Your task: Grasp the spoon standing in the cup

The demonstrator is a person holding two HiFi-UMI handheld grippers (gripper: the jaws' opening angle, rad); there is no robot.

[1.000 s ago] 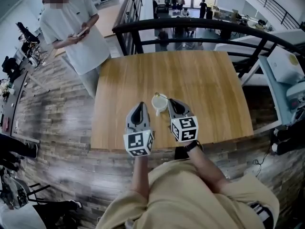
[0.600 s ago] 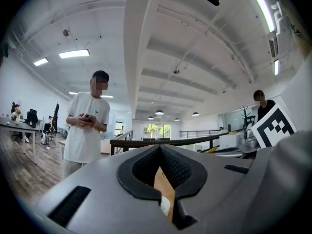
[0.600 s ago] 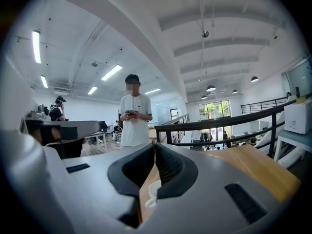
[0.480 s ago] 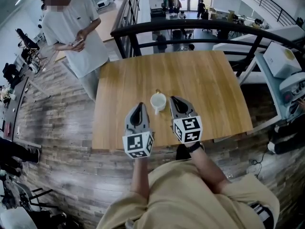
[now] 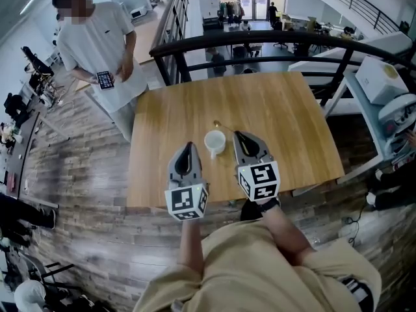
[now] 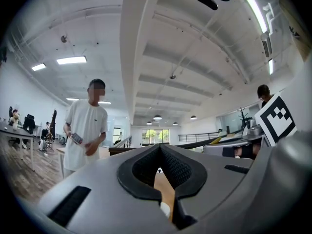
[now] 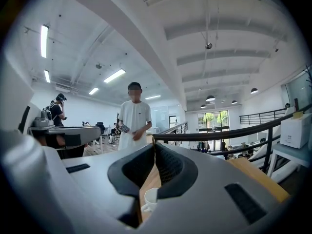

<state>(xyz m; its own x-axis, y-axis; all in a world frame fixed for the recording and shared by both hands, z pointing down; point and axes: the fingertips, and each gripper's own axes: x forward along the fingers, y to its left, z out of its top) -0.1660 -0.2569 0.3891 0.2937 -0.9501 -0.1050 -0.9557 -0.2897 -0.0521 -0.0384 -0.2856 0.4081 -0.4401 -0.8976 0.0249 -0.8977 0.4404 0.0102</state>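
A white cup [image 5: 214, 143] stands on the wooden table [image 5: 286, 122], near its front middle. A spoon [image 5: 218, 125] stands in it, its thin handle leaning away from me. My left gripper [image 5: 189, 146] is shut and empty, just left of the cup and a little nearer to me. To the cup's right, my right gripper [image 5: 238, 134] is also shut and empty, a small gap off. In the right gripper view the cup [image 7: 150, 199] shows low between the shut jaws [image 7: 154, 143]. The left gripper view shows only a white sliver of the cup [image 6: 165, 210] below the shut tips [image 6: 159, 148].
A person in a white shirt [image 5: 97, 44] stands at the table's far left corner holding a phone [image 5: 104, 79]. A black railing [image 5: 273, 39] runs behind the table. A white box [image 5: 380, 77] sits on a side stand at the right. The table's front edge [image 5: 221, 203] is close to me.
Both grippers stay shut beside the cup, the right one now a touch farther from it. The standing person has lowered the phone hand.
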